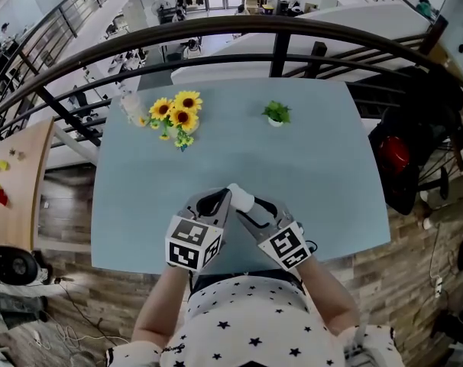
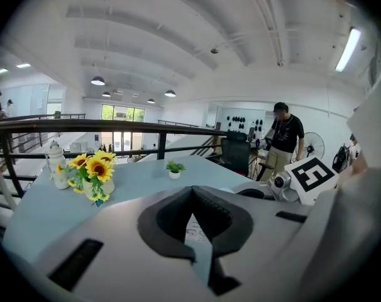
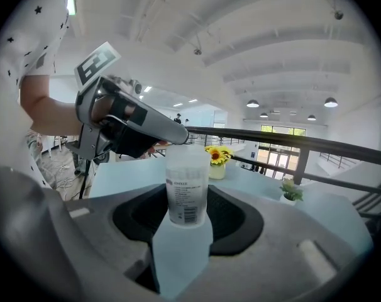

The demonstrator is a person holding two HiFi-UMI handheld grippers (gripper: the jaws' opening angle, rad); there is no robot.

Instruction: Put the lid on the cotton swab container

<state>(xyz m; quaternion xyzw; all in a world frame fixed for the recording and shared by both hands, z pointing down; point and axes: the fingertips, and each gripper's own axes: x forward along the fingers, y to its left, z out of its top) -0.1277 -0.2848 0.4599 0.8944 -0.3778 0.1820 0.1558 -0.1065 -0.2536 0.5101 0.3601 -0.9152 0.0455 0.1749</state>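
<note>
The cotton swab container (image 3: 187, 192) is a translucent white cylinder with a printed label. It stands upright between the pads of my right gripper (image 3: 186, 222), which is shut on it. Its lid (image 3: 189, 154) sits on top. My left gripper (image 3: 170, 133) reaches in from the left, and its tip rests on the lid's upper edge. In the head view both grippers meet above the table's near edge, the left gripper (image 1: 227, 197) and the right gripper (image 1: 248, 209) around the white container (image 1: 241, 199). The left gripper (image 2: 192, 192) has its jaws shut tip to tip, with only a sliver of label behind them.
On the light blue table (image 1: 323, 167) a vase of sunflowers (image 1: 176, 117) and a white bottle (image 1: 131, 107) stand at the far left, with a small potted plant (image 1: 276, 113) at the far middle. A dark railing (image 1: 277, 48) runs behind. A person (image 2: 283, 137) stands off to the right.
</note>
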